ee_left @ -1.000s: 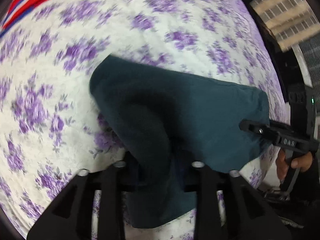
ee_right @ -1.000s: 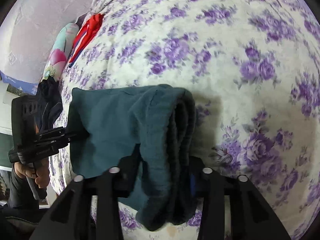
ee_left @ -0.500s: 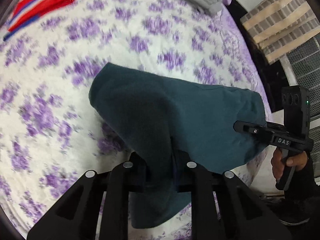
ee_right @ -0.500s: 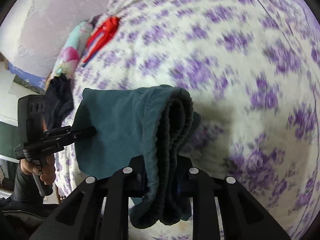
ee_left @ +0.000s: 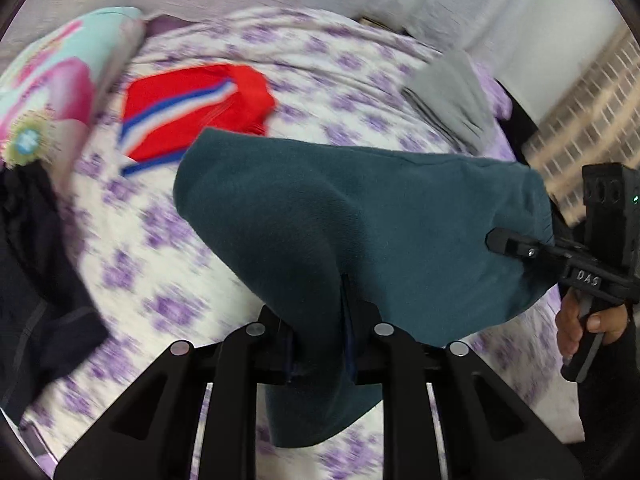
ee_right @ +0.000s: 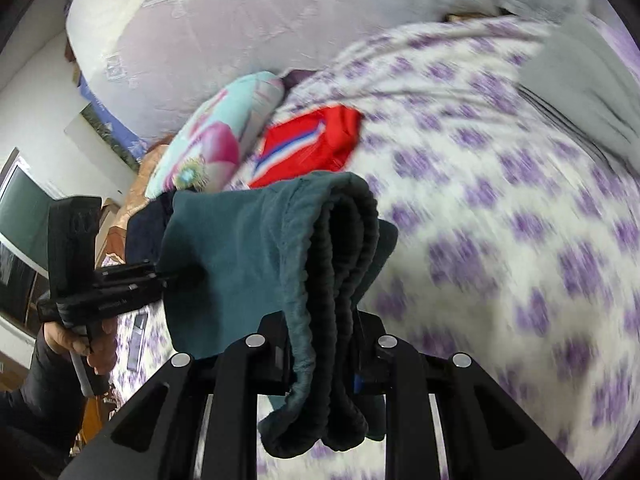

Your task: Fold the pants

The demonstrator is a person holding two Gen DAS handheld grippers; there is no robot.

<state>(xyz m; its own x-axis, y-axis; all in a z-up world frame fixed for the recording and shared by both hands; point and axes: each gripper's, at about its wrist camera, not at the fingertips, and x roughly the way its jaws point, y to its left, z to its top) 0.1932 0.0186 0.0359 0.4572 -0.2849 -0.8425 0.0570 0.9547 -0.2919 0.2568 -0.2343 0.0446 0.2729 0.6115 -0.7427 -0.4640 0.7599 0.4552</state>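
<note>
Pants: teal, folded, held aloft above floral bedspread, pinched by left gripper and right gripper. Risk: layers may be shed if either pinch is slackened. Room: open bedspread ahead; red garment, grey garment, dark clothing to be avoided.

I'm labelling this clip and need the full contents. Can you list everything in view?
pants: one, teal, folded, held up between both grippers above the bed
bedsheet: one, white with purple flowers, covering the bed
red garment: one, red with blue and white stripes, far side of the bed
grey garment: one, far right
dark garment: one, left edge
pillow: one, aqua and pink, far left
left gripper: black, clamped on pants
right gripper: black, clamped on the waistband
</note>
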